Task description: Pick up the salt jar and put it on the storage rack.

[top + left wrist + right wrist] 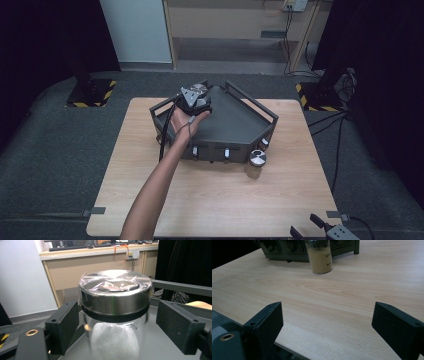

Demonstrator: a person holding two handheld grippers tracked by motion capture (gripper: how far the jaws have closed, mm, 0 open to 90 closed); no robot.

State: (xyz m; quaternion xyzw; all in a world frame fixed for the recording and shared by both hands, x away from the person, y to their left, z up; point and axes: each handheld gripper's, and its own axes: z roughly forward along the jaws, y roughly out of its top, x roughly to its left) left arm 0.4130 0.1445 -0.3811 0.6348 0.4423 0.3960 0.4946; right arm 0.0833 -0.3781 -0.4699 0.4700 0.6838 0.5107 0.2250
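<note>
Wooden table (210, 200) carries one dark rack (235, 125) and two steel-lidded jars: one (115, 315) between the left gripper's (115, 325) spread jaws, one (319, 257) beyond the right gripper's (327, 325) parted jaws.

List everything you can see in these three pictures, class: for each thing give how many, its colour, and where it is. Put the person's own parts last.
Table: one, light wood, centre of the room.
Rack: one, dark grey, railed, with small knobs along its front, on the table's far half.
Jar with white contents: one, clear glass, steel lid, on the rack between the left gripper's jaws, not yet clamped.
Jar with tan contents: one, clear glass, steel lid, on the table at the rack's front.
Floor mat: one, dark grey, around the table.
Shelf unit: one, beige, at the back wall.
Left gripper: one, black, open, over the rack.
Right gripper: one, black, open, at the table's near right corner.
Forearm: one, reaching from the near edge.
</note>
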